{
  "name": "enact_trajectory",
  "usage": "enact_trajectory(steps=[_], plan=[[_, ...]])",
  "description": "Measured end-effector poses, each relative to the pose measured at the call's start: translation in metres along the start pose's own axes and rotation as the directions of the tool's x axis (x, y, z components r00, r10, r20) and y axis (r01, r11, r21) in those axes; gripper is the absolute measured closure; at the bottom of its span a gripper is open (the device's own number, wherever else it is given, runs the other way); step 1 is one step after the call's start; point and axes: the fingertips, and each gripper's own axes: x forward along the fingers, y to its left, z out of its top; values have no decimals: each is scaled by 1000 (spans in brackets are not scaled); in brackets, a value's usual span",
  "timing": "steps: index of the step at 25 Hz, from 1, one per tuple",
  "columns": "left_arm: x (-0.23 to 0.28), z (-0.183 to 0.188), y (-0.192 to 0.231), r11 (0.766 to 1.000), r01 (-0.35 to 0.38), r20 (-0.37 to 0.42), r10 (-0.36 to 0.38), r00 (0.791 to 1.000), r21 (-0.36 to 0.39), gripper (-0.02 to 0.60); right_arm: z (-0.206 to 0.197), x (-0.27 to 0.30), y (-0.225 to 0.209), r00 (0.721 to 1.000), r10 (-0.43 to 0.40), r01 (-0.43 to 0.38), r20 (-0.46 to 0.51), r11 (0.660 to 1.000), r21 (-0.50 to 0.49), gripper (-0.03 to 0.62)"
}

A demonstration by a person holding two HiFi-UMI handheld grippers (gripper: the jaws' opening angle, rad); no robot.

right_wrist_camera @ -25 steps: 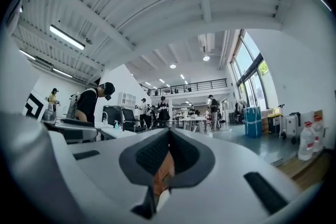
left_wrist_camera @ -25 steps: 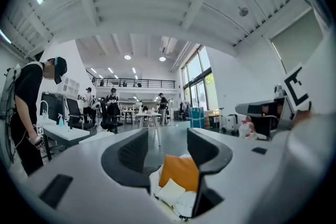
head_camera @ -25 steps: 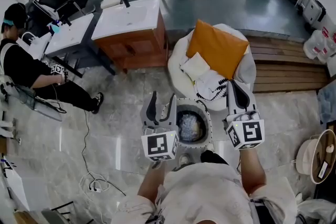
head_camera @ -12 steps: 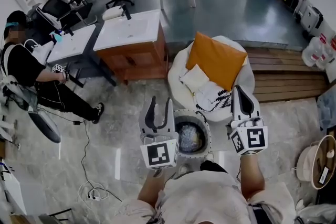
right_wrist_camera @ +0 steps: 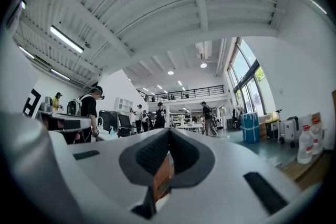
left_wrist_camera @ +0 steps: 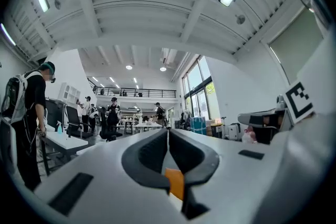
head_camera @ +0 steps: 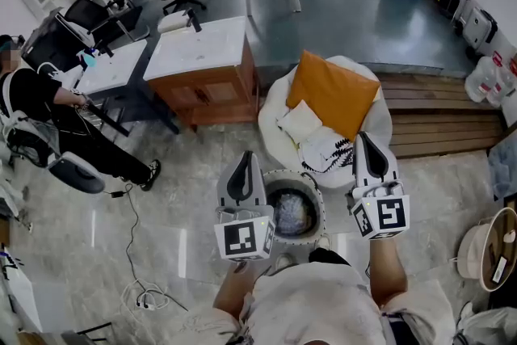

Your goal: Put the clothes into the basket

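In the head view a round basket (head_camera: pixel 320 204) stands on the marble floor just in front of my feet, with bundled clothes (head_camera: pixel 291 211) inside. Behind it is a white round chair (head_camera: pixel 271 93) holding an orange cushion (head_camera: pixel 334 90), a white cushion (head_camera: pixel 300 122) and a black-and-white patterned cloth (head_camera: pixel 326 148). My left gripper (head_camera: pixel 246 155) (left_wrist_camera: pixel 168 131) hovers over the basket's left rim, shut and holding nothing. My right gripper (head_camera: pixel 360 136) (right_wrist_camera: pixel 169 131) hangs over the chair's front right edge, also shut and bare. Both point level into the room.
A wooden vanity with a white top (head_camera: pixel 202 52) stands at the left rear, with a seated person (head_camera: pixel 48 113) beside desks further left. A cable (head_camera: pixel 141 287) lies on the floor at the left. A wooden platform (head_camera: pixel 444 109) and a round wicker stool (head_camera: pixel 487 246) are at the right.
My left gripper's jaws have closed from wide open to shut, with nothing between them. Both grippers rose a little. The seated person at the left has shifted.
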Motion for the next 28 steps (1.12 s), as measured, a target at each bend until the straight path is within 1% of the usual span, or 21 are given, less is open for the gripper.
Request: enact_trajectory(steps=[7, 11, 28], plan=[[4, -5, -5, 1000, 6, -5, -6, 1000, -13, 569, 1, -2, 2, 1000, -1, 1, 10, 998, -65, 606], [8, -4, -7, 1000, 9, -2, -9, 1000, -19, 569, 2, -1, -3, 1000, -5, 5, -4, 998, -60, 606], [18, -9, -24, 1000, 6, -6, -6, 1000, -20, 569, -4, -3, -23, 1000, -4, 5, 5, 999, -52, 606]])
